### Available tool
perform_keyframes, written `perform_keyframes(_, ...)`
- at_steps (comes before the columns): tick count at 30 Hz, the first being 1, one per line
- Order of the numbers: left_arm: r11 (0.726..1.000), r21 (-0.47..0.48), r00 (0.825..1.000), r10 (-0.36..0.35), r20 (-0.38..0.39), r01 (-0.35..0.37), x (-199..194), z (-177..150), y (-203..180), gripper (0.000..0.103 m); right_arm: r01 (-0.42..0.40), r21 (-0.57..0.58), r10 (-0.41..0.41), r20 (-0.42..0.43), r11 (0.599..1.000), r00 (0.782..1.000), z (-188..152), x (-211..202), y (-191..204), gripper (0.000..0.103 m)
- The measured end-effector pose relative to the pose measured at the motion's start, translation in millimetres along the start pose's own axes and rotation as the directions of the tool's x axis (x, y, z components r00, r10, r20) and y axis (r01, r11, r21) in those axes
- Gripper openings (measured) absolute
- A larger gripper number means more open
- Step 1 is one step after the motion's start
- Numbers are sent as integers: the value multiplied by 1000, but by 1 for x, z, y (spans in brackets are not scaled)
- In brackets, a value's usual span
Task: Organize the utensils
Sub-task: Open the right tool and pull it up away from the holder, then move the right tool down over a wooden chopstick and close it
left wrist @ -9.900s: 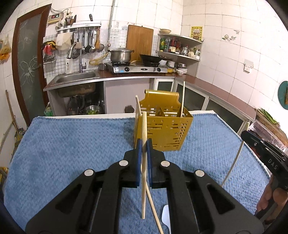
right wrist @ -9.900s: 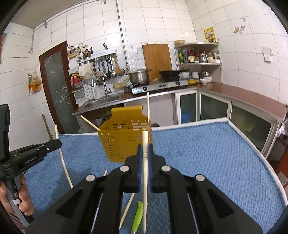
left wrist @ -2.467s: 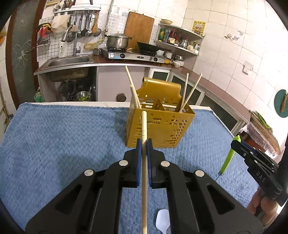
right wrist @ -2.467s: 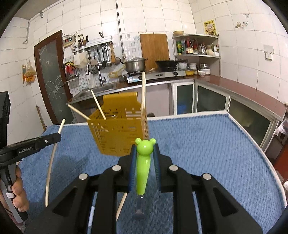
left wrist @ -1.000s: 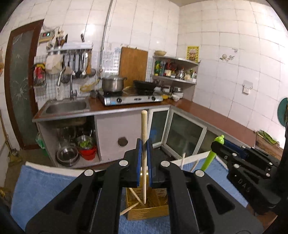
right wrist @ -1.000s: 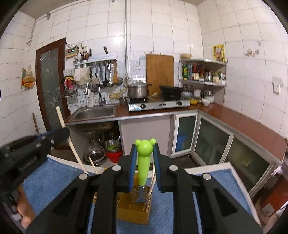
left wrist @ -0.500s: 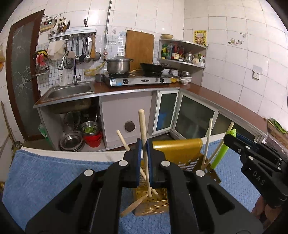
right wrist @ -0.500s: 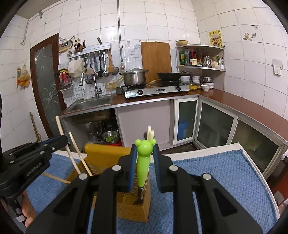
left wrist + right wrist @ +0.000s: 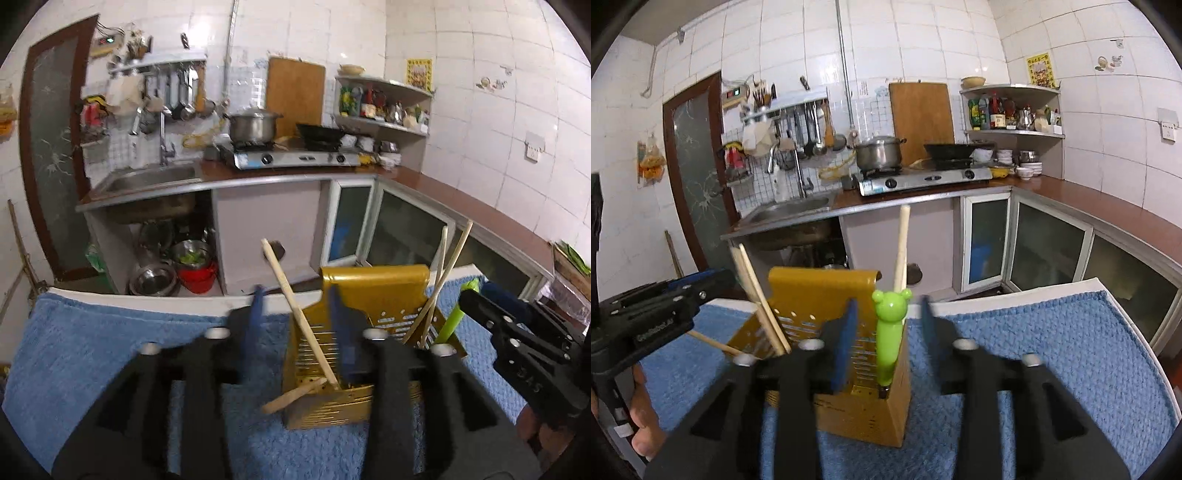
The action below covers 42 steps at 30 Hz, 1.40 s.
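The chopstick [image 9: 301, 314] I carried in my left gripper [image 9: 295, 325] now stands in the yellow utensil holder [image 9: 373, 291], its long axis steeply tilted, top end leaning up and to the left, lower end down inside the holder. My left jaws have just been opening; they stand apart on either side of the stick, pads clear of it. In the right wrist view the green bear-headed utensil [image 9: 889, 332] sits nearly upright in the near corner of the holder, bear head up, working end down inside. My right gripper [image 9: 886, 332] has likewise just been opening, and its blue pads [image 9: 846, 343] flank the handle without pressing it. Other chopsticks [image 9: 757, 295] lean out of the holder's far side. The holder rests on a blue towel [image 9: 1052, 350].
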State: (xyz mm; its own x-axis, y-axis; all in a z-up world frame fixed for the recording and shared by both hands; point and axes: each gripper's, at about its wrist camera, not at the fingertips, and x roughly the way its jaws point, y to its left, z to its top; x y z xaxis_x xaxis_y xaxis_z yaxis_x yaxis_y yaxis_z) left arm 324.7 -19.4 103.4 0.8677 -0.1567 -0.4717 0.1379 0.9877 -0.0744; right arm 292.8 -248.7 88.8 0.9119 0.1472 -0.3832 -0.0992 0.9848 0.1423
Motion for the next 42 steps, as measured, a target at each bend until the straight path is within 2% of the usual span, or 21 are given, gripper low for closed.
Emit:
perform_keyframes(1, 1000, -1, 1000, 4, 9, -4, -5, 0, 1, 51, 5, -3, -5, 3, 1000, 1000, 1, -6, -1, 48)
perform_keyframes(3, 1000, -10, 1000, 1, 23, -1, -22, 3, 6, 55, 15, -8, -15, 10, 1000, 1000, 4, -16, -2, 48)
perform_keyframes(4, 1000, -12, 1000, 0, 24, 0, -30, 3, 9, 61, 21, -8, -21, 13, 1000, 1000, 5, -22, -2, 49)
perform_keyframes(6, 1000, -8, 999, 8, 37, -7, -45, 0, 11, 75, 34, -7, -34, 17, 999, 999, 4, -37, -5, 63)
perform_keyframes(7, 1000, -8, 999, 14, 45, -13, -52, 0, 12, 83, 40, -8, -39, 21, 999, 999, 4, -42, -5, 66)
perform_keyframes(8, 1000, -8, 998, 24, 53, -23, -61, -4, 14, 87, 50, -9, -50, 24, 999, 998, 1, -50, -6, 68)
perform_keyframes(12, 1000, -10, 999, 22, 28, -22, -79, -21, 21, 90, 75, -11, -75, 0, 997, 997, -12, -68, -8, 76)
perform_keyframes(15, 999, -33, 1000, 13, -9, -13, -86, -38, 28, 93, 105, -14, -105, -23, 994, 994, -25, -79, -11, 79)
perform_keyframes(20, 999, -22, 998, 42, -42, -43, -97, -74, 31, 98, 139, -19, -140, -77, 990, 987, -54, -94, -9, 82)
perform_keyframes(27, 999, -2, 993, 49, -106, -49, -100, -118, 30, 98, 140, -35, -144, -156, 990, 977, -94, -88, -4, 82)
perform_keyframes(32, 997, -29, 985, 65, -162, -70, -88, -146, 40, 98, 144, -50, -152, -208, 988, 966, -130, -76, -2, 82)
perform_keyframes(37, 996, -33, 976, 71, -207, -79, -76, -167, 45, 98, 149, -67, -161, -243, 986, 957, -150, -67, 2, 82)
perform_keyframes(40, 996, -26, 972, 75, -223, -83, -72, -174, 47, 98, 145, -72, -159, -289, 987, 944, -159, -58, 5, 80)
perform_keyframes(42, 997, -29, 969, 68, -237, -77, -70, -175, 47, 98, 127, -78, -146, -331, 989, 932, -162, -50, 10, 63)
